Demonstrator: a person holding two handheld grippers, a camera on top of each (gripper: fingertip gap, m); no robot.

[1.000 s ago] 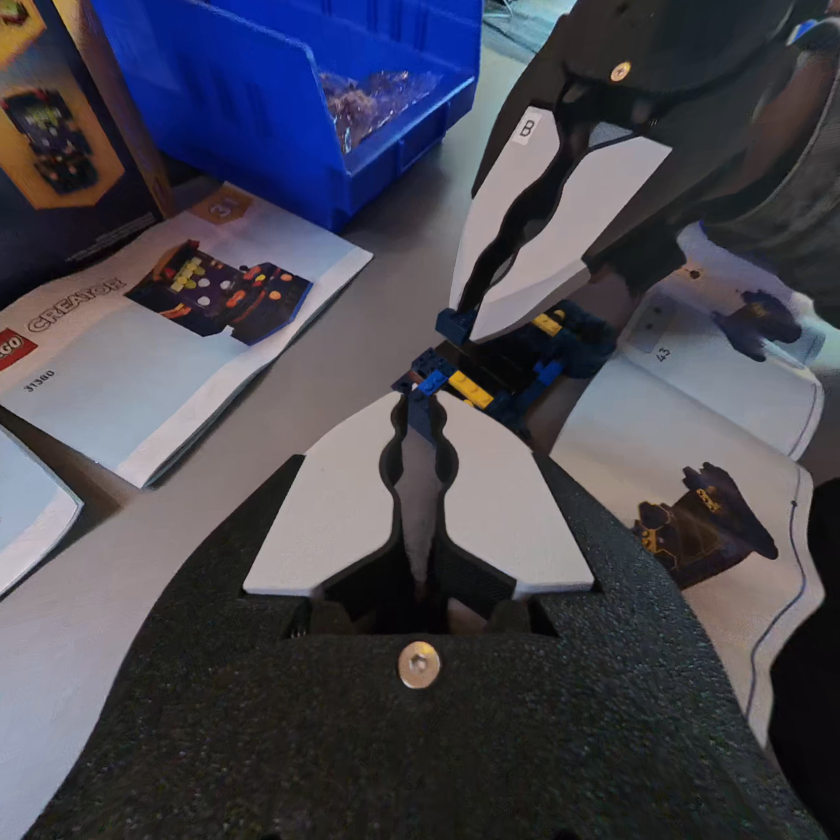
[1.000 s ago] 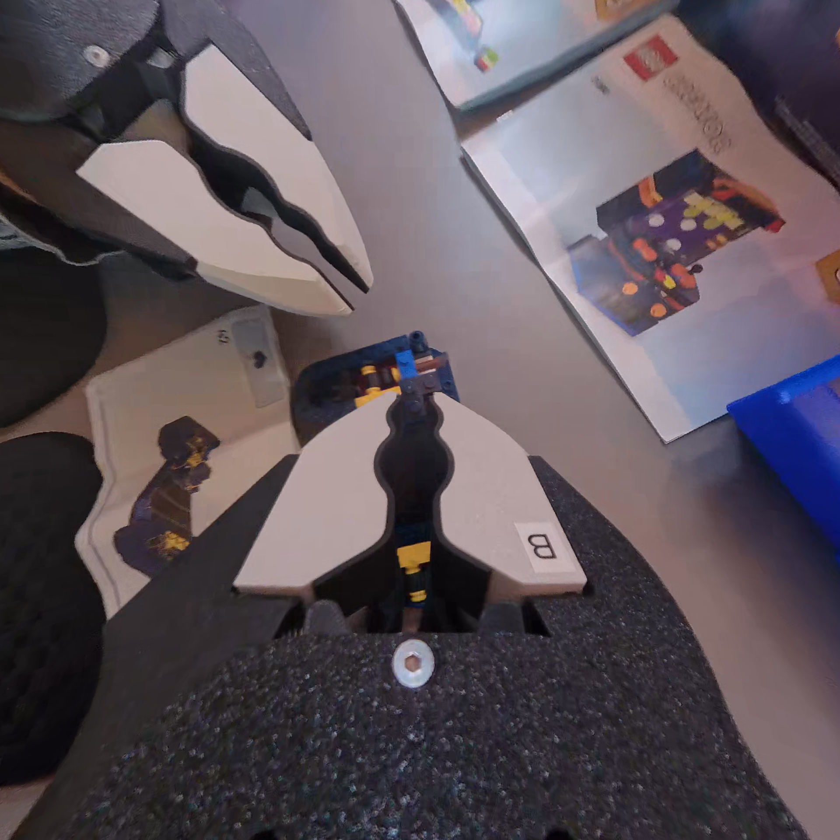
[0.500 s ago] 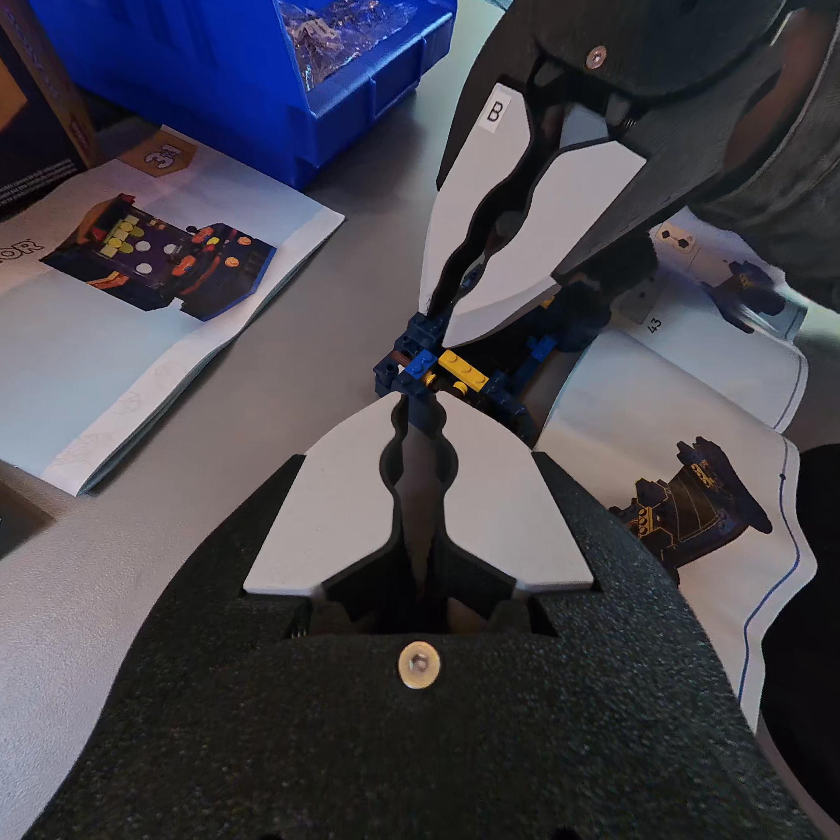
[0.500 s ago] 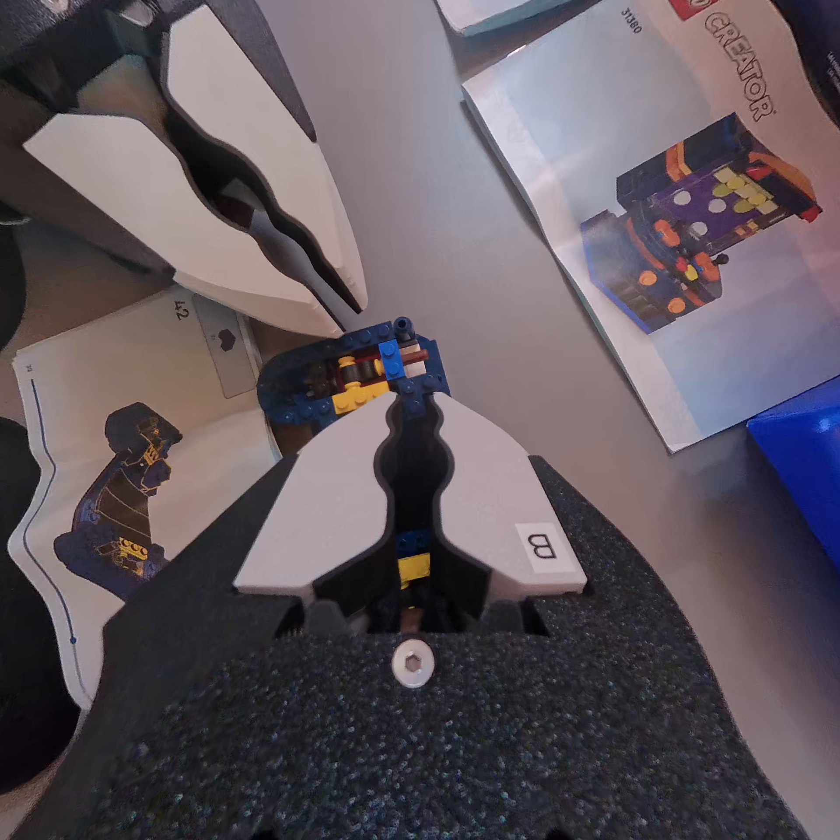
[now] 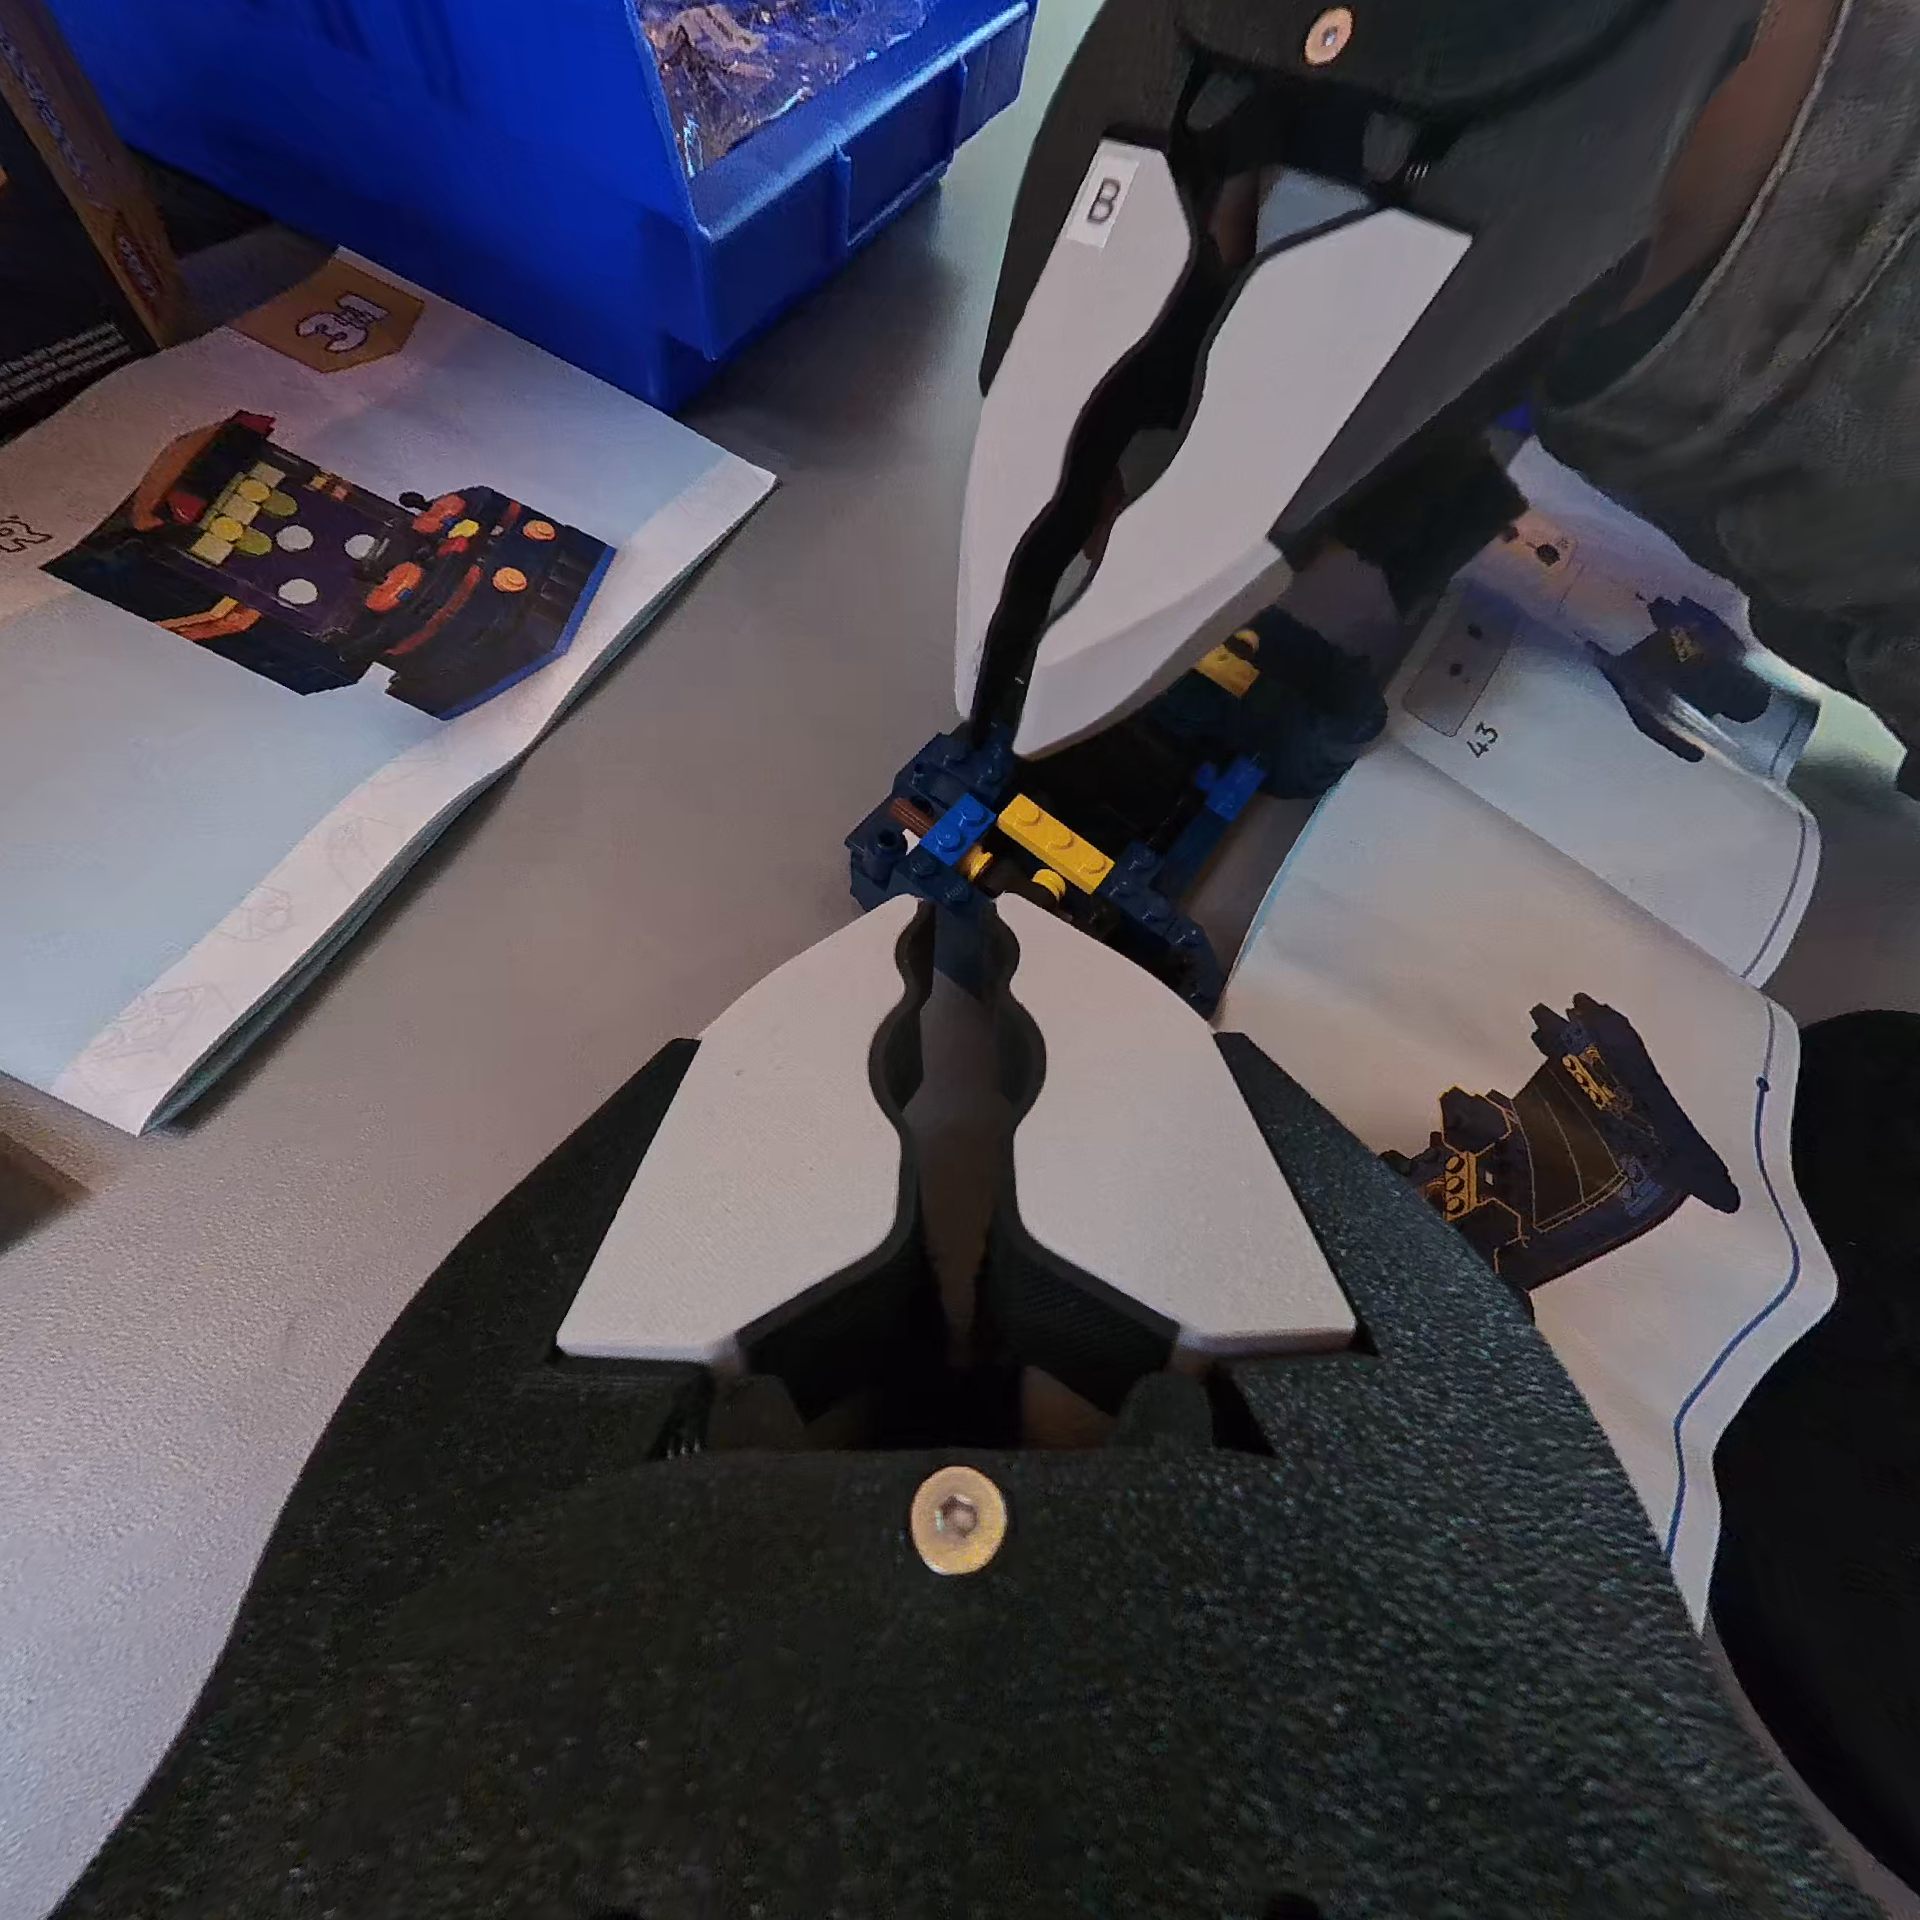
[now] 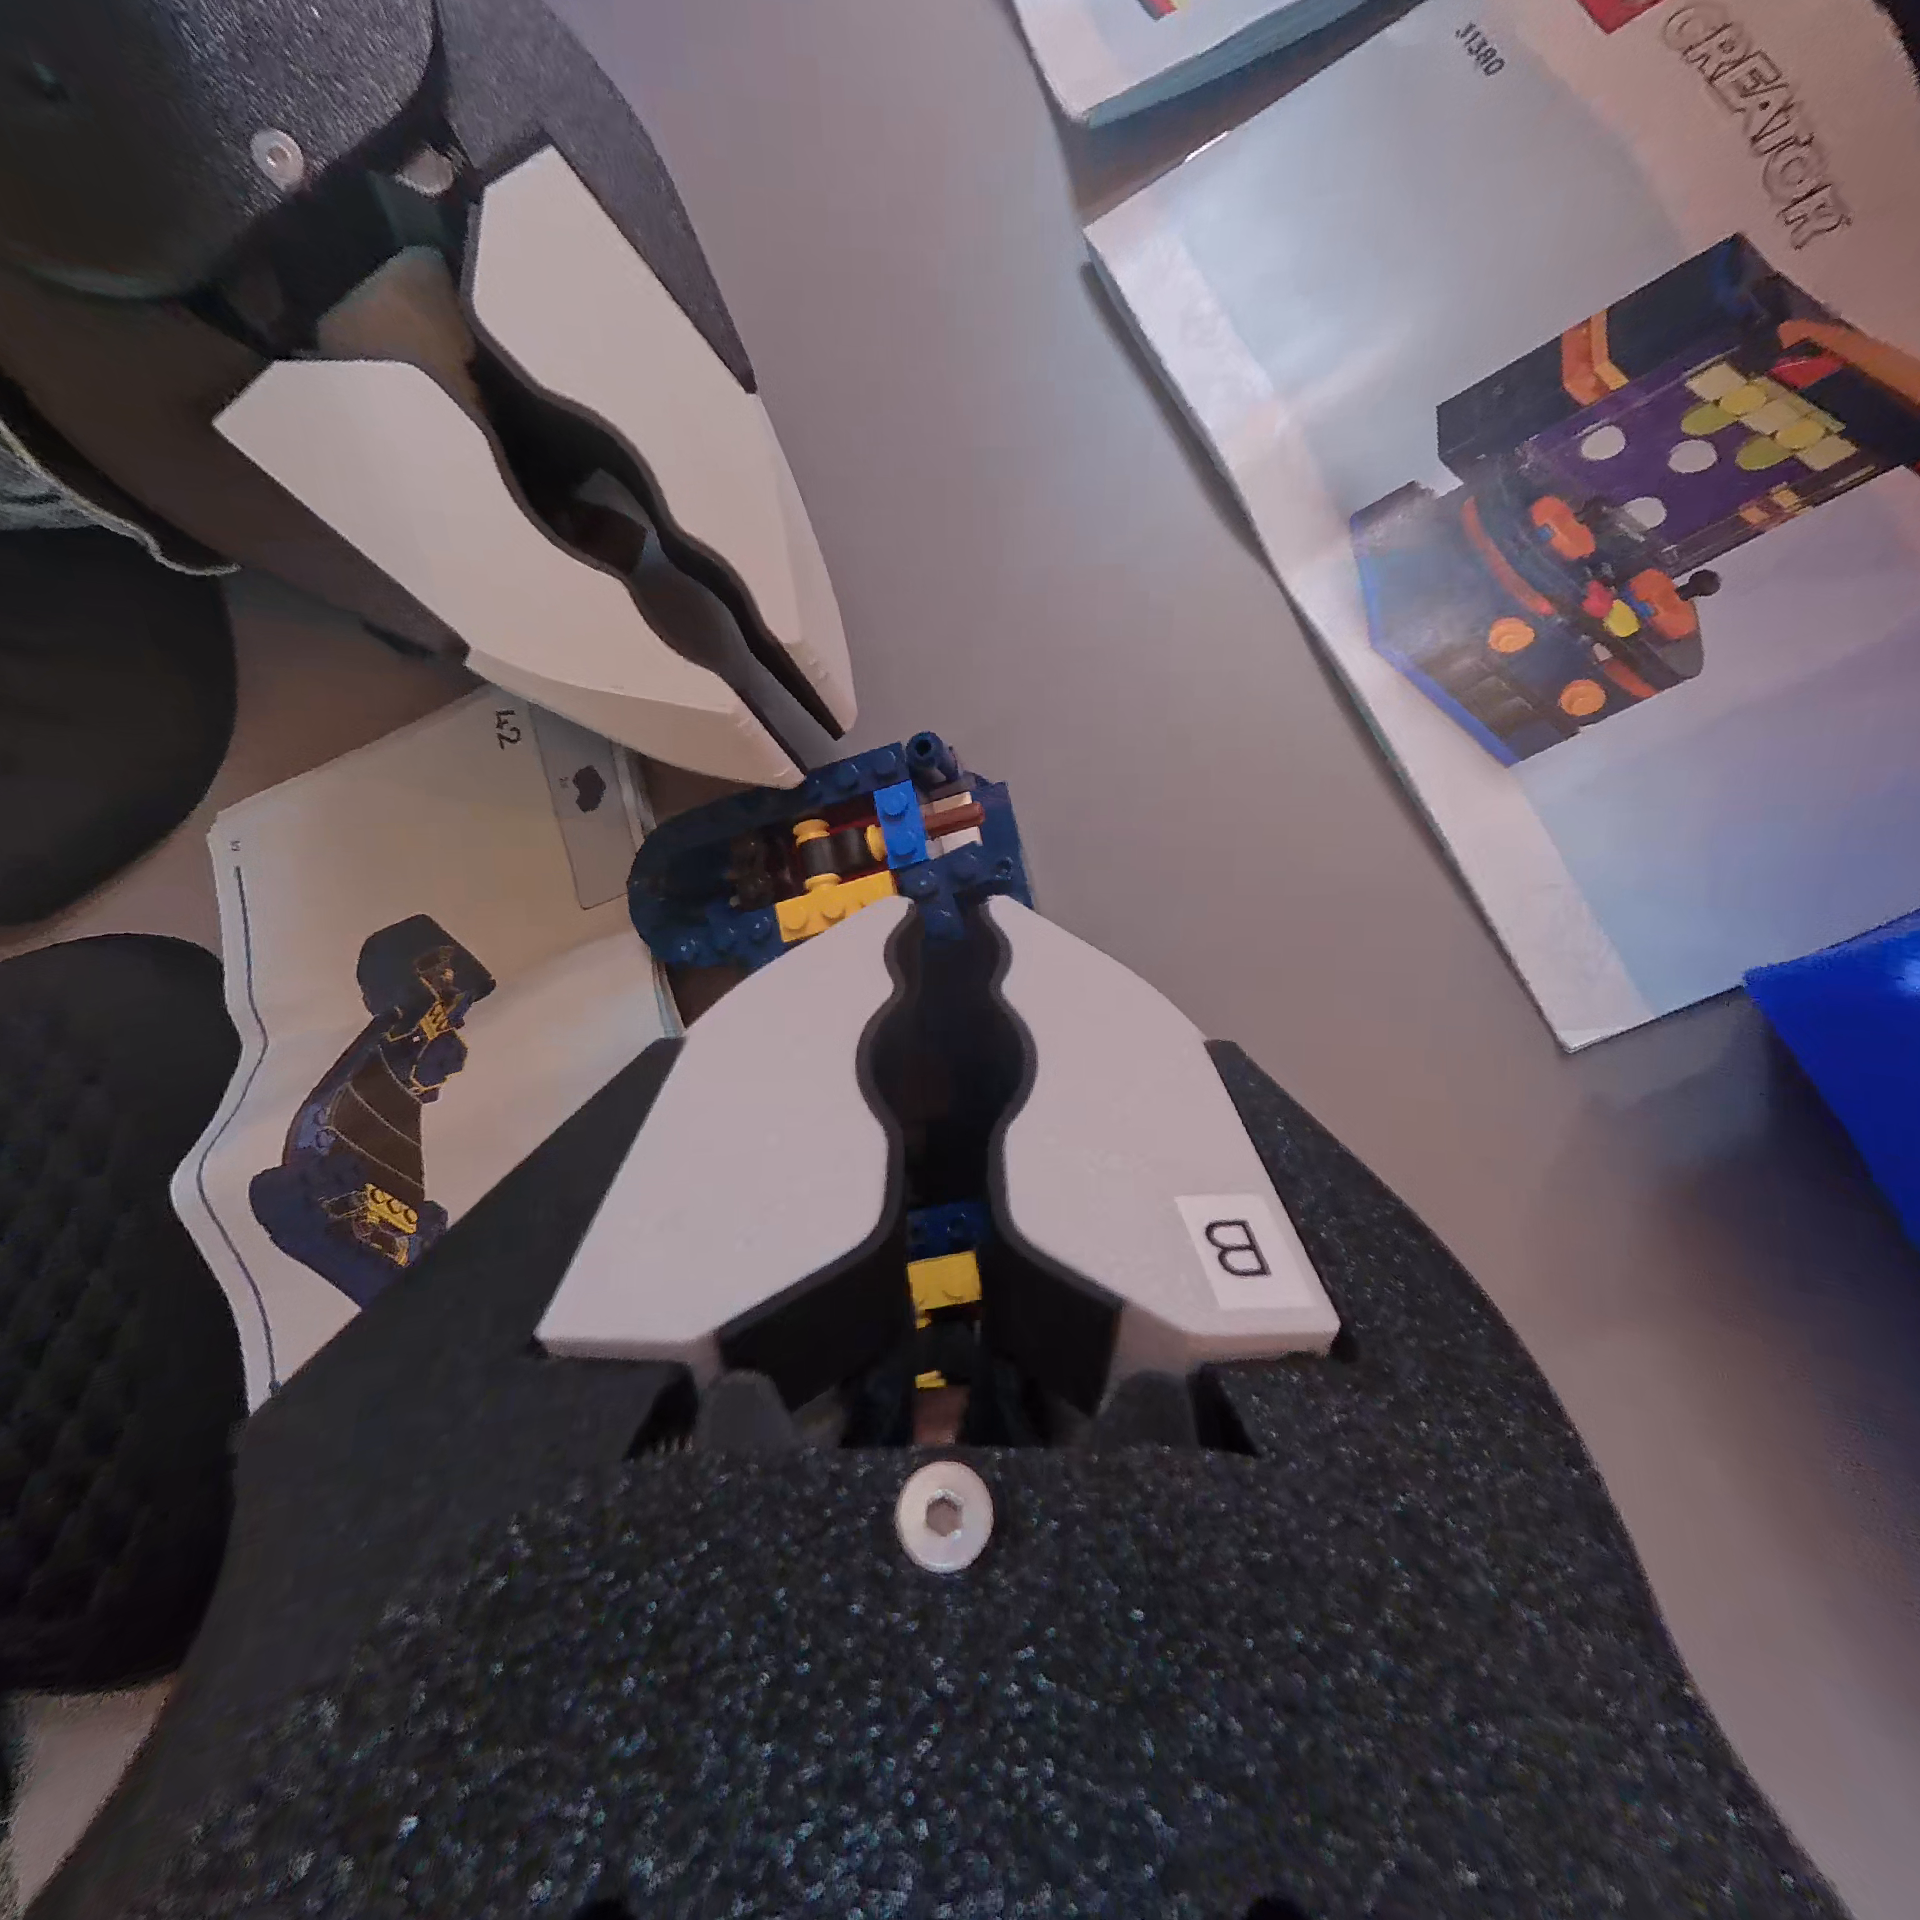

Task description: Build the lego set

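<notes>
Dark-blue brick model (image 5: 1049,842) on grey table (image 5: 665,831), long axis running near-left to far-right, left gripper (image 5: 958,914) and right gripper (image 6: 948,914) each clamped on opposite side walls, open booklet (image 5: 1507,935) at right.

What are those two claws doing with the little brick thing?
A person is holding two claws, and both are pinching the same small dark blue brick model from opposite sides. The left claw grips the near wall and the right claw grips the far wall. The model sits over a grey table, by an open instruction booklet. Another booklet and a blue bin lie nearby.
</notes>
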